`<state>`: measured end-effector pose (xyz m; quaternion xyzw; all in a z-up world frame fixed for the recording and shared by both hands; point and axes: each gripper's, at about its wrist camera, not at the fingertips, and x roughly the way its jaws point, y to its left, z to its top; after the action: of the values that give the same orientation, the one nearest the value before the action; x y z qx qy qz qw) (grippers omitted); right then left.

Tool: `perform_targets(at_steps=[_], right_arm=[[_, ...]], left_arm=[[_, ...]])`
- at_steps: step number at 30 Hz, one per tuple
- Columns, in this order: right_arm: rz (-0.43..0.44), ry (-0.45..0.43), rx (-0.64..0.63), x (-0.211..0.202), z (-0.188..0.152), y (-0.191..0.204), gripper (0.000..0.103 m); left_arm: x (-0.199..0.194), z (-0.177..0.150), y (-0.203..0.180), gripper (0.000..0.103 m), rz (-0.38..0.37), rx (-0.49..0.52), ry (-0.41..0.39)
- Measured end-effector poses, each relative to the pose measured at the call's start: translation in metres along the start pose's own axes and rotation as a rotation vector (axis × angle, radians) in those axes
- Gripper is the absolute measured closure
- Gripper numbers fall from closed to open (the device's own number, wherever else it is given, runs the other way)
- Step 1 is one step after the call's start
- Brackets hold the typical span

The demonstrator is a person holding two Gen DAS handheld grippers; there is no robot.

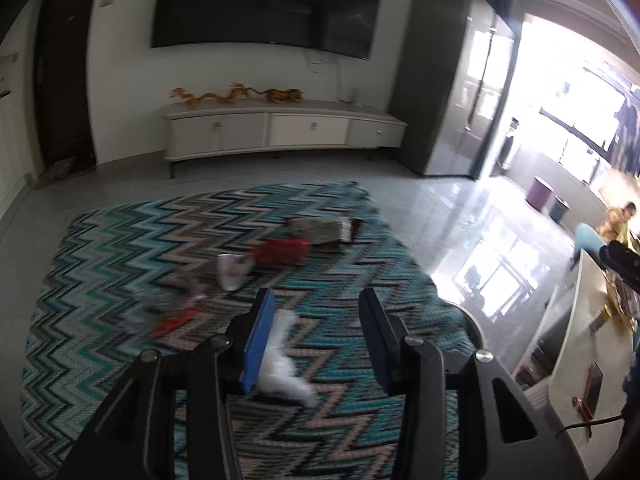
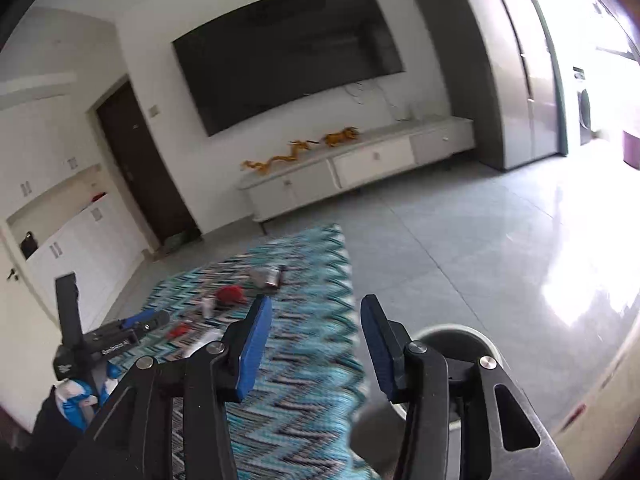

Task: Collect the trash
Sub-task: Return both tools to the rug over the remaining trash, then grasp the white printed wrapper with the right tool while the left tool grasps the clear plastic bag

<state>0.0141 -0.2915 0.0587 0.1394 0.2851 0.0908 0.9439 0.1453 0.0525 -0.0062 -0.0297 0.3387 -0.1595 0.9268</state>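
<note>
Trash lies on a teal zigzag rug [image 1: 120, 248]: a red packet [image 1: 280, 252], a white cup [image 1: 231, 273], a grey packet [image 1: 316, 230] and a crumpled wrapper with a red scrap [image 1: 176, 312]. A white tissue [image 1: 280, 356] shows between the fingers of my left gripper [image 1: 318, 296], close against the left blue pad [image 1: 258, 344]; the jaws stand well apart and do not pinch it. My right gripper [image 2: 316, 300] is open and empty above the rug [image 2: 304, 392]. It sees the left gripper [image 2: 154, 320], the red packet [image 2: 231, 295] and the cup [image 2: 207, 307]. A round grey bin [image 2: 452, 334] stands just beyond its right finger.
The bin's rim [image 1: 468, 316] sits at the rug's right edge. A white TV cabinet [image 1: 280, 128] and a wall TV [image 1: 264, 4] lie ahead, with a dark door [image 2: 140, 160] to the left. Glossy tiles [image 2: 480, 248] stretch to the right. A pale table [image 1: 580, 320] holds clutter.
</note>
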Motion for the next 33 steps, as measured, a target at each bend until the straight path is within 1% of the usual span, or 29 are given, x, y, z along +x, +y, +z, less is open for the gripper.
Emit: perform_targets(at_steps=[2, 4, 7, 10, 13, 17, 20, 24, 26, 29, 33], right_arm=[[0.011, 0.001, -0.028, 0.008, 0.006, 0.014, 0.058], [0.026, 0.007, -0.057, 0.022, 0.010, 0.030, 0.056], [0.045, 0.036, -0.087, 0.049, 0.013, 0.047, 0.054], [0.052, 0.071, -0.120, 0.083, 0.017, 0.059, 0.051], [0.057, 0.096, -0.137, 0.108, 0.015, 0.059, 0.049], [0.060, 0.139, -0.132, 0.153, 0.013, 0.050, 0.046], [0.070, 0.177, -0.111, 0.181, 0.007, 0.041, 0.046], [0.081, 0.231, -0.106, 0.228, 0.000, 0.031, 0.045], [0.092, 0.252, -0.108, 0.248, -0.001, 0.030, 0.045], [0.114, 0.270, -0.113, 0.274, -0.001, 0.032, 0.043], [0.158, 0.283, -0.082, 0.308, -0.001, 0.031, 0.041]], left_arm=[[-0.004, -0.001, 0.025, 0.061, 0.028, -0.036, -0.010], [-0.004, -0.004, 0.042, 0.061, 0.042, -0.057, -0.007], [0.004, -0.010, 0.054, 0.061, 0.035, -0.074, 0.016], [0.018, -0.018, 0.053, 0.061, -0.001, -0.069, 0.063], [0.039, -0.027, 0.045, 0.061, -0.030, -0.051, 0.119], [0.072, -0.041, 0.039, 0.061, -0.055, -0.045, 0.191], [0.090, -0.049, 0.040, 0.061, -0.061, -0.053, 0.217], [0.103, -0.055, 0.041, 0.062, -0.090, -0.065, 0.222], [0.105, -0.057, 0.039, 0.062, -0.097, -0.063, 0.211], [0.107, -0.061, 0.037, 0.062, -0.098, -0.042, 0.196], [0.109, -0.060, 0.034, 0.064, -0.099, -0.035, 0.190]])
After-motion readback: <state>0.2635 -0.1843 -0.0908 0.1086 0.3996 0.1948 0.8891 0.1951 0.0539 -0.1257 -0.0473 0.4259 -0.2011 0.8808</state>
